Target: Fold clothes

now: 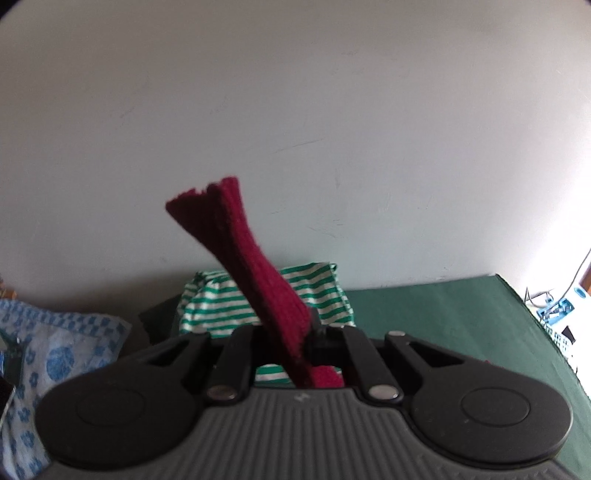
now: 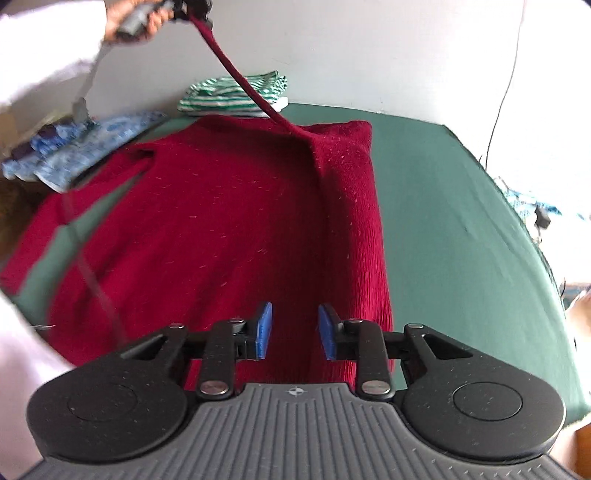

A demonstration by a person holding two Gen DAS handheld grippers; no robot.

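Note:
A dark red knitted sweater (image 2: pixel 207 221) lies spread on the green table cover (image 2: pixel 461 206). One sleeve (image 2: pixel 240 77) is stretched up from it to my left gripper (image 2: pixel 192 9), held high at the top left by a hand. In the left wrist view that gripper (image 1: pixel 295 332) is shut on the sleeve cuff (image 1: pixel 236 236), which sticks up past the fingers. My right gripper (image 2: pixel 294 332) hovers over the sweater's near edge, its blue pads (image 2: pixel 264 332) apart with no cloth between them.
A folded green-and-white striped garment (image 2: pixel 229 94) sits at the table's far edge against the white wall. A blue-and-white patterned cloth (image 2: pixel 85 144) lies at the far left. A black cable (image 2: pixel 506 81) hangs down the wall at the right. A white sleeve (image 2: pixel 22 362) fills the lower left.

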